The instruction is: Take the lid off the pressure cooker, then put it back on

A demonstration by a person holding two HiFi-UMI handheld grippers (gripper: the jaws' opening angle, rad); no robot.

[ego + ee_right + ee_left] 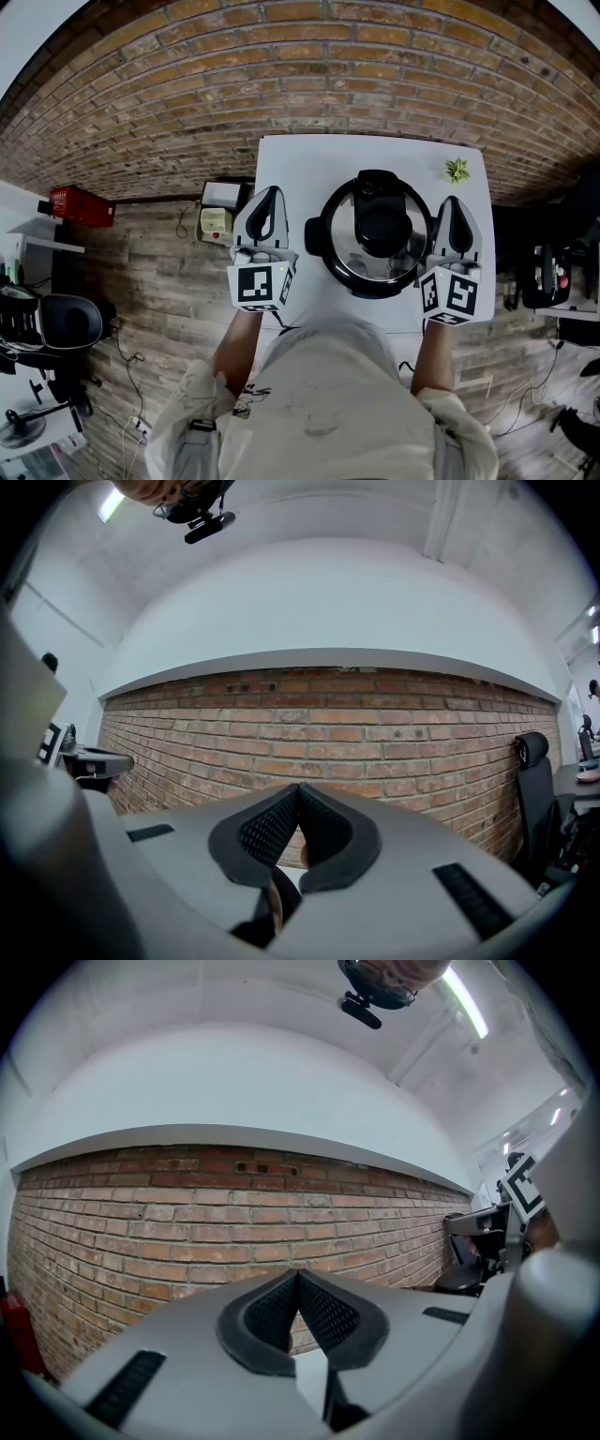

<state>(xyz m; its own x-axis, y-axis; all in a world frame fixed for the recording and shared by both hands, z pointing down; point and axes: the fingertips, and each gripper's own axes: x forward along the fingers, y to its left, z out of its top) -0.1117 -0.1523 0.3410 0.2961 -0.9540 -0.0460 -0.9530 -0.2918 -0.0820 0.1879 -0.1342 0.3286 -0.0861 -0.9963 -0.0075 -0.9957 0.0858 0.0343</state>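
White counter (pixel 281 159). Black pressure cooker (pixel 316 234); lid (pixel 380 225) silver-rimmed w/ black centre. Small green plant (pixel 457 170). Red-brown brick wall (pixel 300 66), grey-brown plank floor (pixel 159 309). Left gripper (pixel 271 191) & right gripper (pixel 453 202) grey; black-&-white square markers (pixel 255 284); fingers (pixel 272 1312) black, dotted texture. Red box (pixel 80 204), poss. metal.

Closed left claw (pixel 298 1283) before a brick wall (pixel 187 1213)

Head view down, others face brick wall (pixel 187 1213)

No text, label or number can be read anywhere.
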